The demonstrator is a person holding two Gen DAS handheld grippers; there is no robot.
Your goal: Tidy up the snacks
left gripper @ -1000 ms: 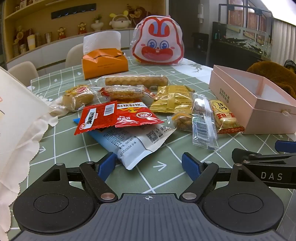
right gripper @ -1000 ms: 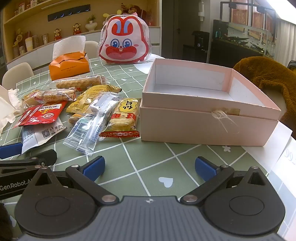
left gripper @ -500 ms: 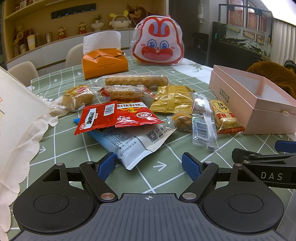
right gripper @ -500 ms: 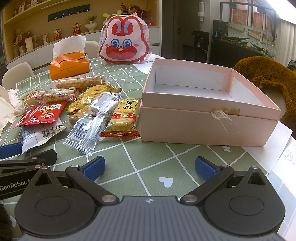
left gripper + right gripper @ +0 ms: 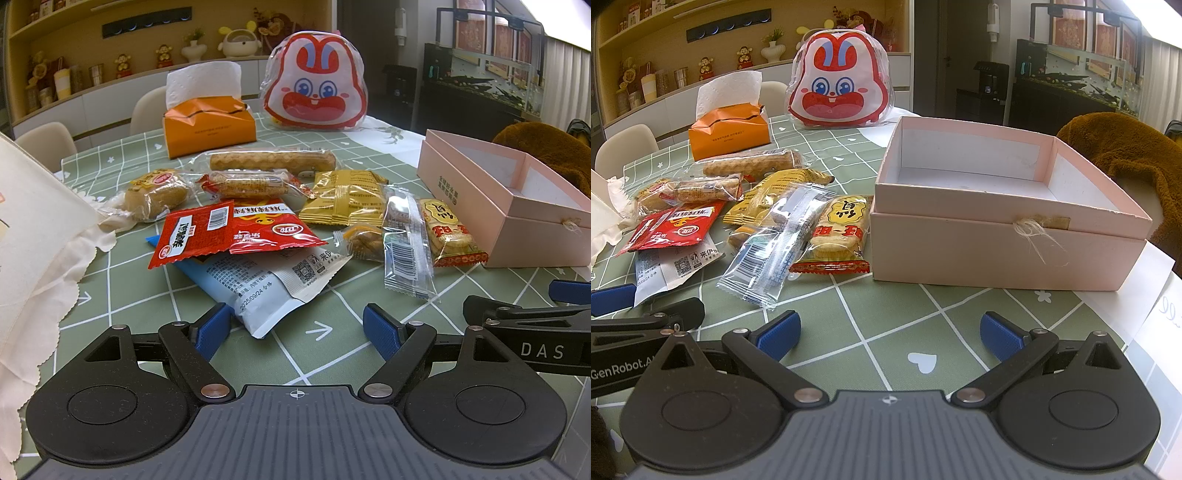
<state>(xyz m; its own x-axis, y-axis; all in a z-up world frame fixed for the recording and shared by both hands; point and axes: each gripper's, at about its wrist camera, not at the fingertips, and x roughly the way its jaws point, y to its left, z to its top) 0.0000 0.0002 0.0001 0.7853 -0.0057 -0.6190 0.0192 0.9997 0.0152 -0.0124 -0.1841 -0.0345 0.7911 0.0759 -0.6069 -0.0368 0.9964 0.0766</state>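
Pink box sits empty at the table's right edge, ready for snacks; I hold left gripper and right gripper spread, nothing grasped.

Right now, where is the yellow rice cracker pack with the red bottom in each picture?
Left wrist: the cracker pack lies right of centre, close beside the pink box.
Right wrist: the cracker pack lies left of centre, beside the box.
Shared landmark: the bunny bag at the table's far end.
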